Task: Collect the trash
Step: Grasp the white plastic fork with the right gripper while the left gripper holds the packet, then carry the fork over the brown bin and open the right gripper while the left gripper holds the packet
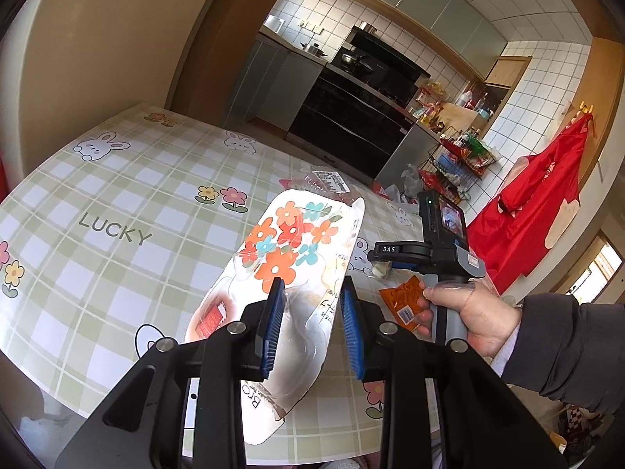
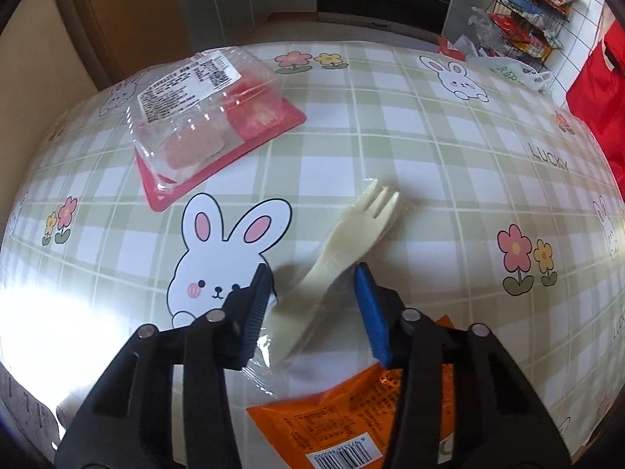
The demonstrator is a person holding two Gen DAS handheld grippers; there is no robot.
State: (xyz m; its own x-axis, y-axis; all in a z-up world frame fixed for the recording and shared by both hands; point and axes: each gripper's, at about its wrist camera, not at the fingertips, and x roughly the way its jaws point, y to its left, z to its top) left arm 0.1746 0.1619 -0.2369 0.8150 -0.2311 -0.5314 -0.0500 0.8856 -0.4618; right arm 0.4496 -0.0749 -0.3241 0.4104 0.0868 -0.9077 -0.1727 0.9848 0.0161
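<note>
On a counter (image 2: 429, 148) under bunny-print plaid, in a tiled kitchen, the left hand-held gripper (image 1: 312, 328) pinches a floral bag (image 1: 289, 250); the right hand-held gripper (image 2: 312, 308) straddles a wrapped fork (image 2: 343, 234), pads apparently not touching.

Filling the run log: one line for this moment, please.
left gripper: shut on white flowered plastic bag | right gripper: around wrapped cream plastic fork | clear clamshell box: on table

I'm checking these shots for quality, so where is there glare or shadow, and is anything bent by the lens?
Right wrist view: strong white glare washes out the tablecloth at lower left; the fork casts a soft shadow toward the left; the table edge bows into a curve. Left wrist view: even light, no heavy glare; wall tiles and door frame curve near the edges; black corners vignette both views.
</note>
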